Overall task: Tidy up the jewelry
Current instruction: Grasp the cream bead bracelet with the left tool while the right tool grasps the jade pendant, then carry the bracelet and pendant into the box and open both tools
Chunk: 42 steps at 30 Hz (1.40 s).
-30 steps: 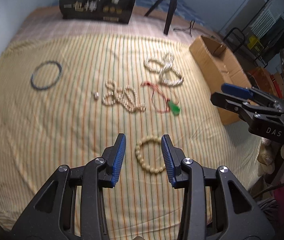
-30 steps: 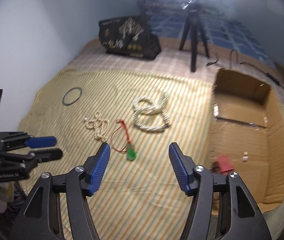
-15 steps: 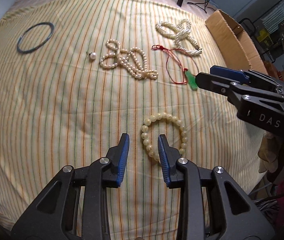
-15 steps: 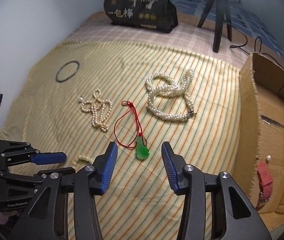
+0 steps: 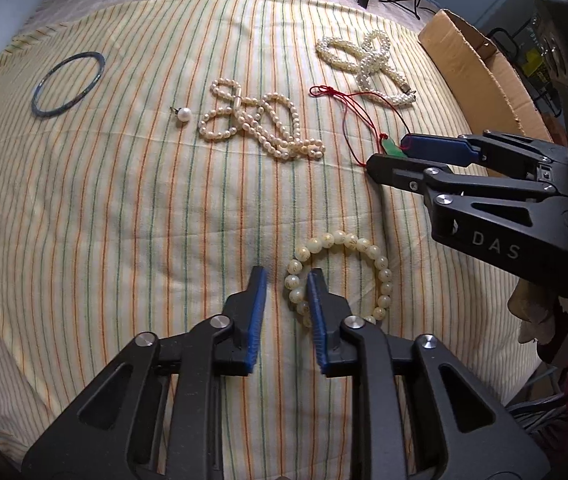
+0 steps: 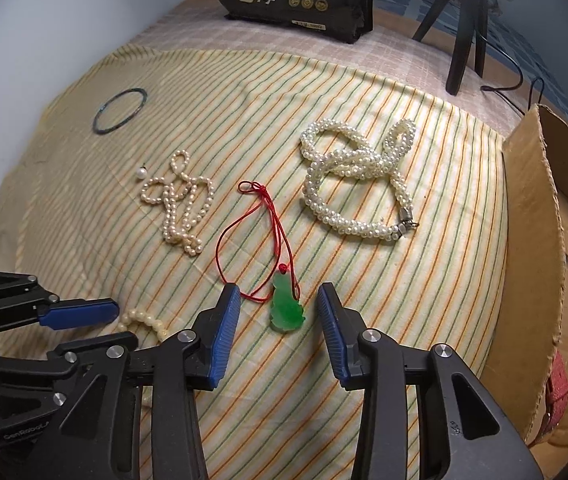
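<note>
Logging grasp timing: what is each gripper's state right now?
Left gripper: open, closing around bead bracelet.
Right gripper: open, closing around green pendant.

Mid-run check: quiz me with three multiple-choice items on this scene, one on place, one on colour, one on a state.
1. The green pendant lies:
A. in the cardboard box
B. between the right tongs' pads
C. on the bangle

2. Its cord is:
A. red
B. black
C. white

3. The left tongs:
A. hold the bead bracelet aloft
B. straddle its beads on the cloth
C. grip the loose pearl

Answers: B, it lies on the cloth between them, untouched. A, red loops. B, jaws just closing, one pad inside the ring.
</note>
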Available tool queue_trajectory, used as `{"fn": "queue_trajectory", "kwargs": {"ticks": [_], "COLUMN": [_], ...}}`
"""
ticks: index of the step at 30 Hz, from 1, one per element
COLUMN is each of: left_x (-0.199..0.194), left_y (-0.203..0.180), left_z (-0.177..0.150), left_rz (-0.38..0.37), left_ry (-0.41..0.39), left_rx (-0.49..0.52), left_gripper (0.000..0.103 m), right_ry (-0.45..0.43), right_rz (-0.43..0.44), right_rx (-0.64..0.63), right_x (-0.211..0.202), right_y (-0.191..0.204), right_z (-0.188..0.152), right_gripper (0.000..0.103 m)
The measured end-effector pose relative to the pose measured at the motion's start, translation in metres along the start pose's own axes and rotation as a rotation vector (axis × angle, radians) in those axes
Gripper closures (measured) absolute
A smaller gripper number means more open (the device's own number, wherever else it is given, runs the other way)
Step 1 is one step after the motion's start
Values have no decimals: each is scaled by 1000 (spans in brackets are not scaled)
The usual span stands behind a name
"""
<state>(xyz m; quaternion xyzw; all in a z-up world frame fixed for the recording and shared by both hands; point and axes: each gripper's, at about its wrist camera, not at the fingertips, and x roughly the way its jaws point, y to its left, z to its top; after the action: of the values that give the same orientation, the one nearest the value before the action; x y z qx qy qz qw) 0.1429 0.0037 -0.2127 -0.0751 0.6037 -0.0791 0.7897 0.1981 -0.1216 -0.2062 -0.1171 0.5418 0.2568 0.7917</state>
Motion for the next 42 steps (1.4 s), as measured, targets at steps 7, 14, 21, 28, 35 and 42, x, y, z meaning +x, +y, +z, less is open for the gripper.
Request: {"fn": "queue_trajectory", "kwargs": {"ticks": [7,14,21,28,35,42], "left_x": [1,-3,-22,-47,-64,-74], "left_y": [-2,-4,-7,-12,-18,-25], "left_z": [0,2,3,6,10,15], "left_rz": [25,17,5,-23,-41,-48], "left_ry": [-17,-35,-89,-156,-199,-239], "left_rx": [14,1,6,3,5,15], "left_gripper": [95,97,98,98,98,98], "right_ry": [-2,-27,-92,-168,-224,-255], "right_rz": [-1,1,7,14,16,10], "right_rx": [16,29,56,87,104,109], "right_x": [2,-8,-36,-66,-86,-99], "right_y": [-3,-8,-14,-21,-25,-29], "right_z": [1,-3,-3,-2,-1,-4], "right_gripper": [89,89,89,89,89,89]}}
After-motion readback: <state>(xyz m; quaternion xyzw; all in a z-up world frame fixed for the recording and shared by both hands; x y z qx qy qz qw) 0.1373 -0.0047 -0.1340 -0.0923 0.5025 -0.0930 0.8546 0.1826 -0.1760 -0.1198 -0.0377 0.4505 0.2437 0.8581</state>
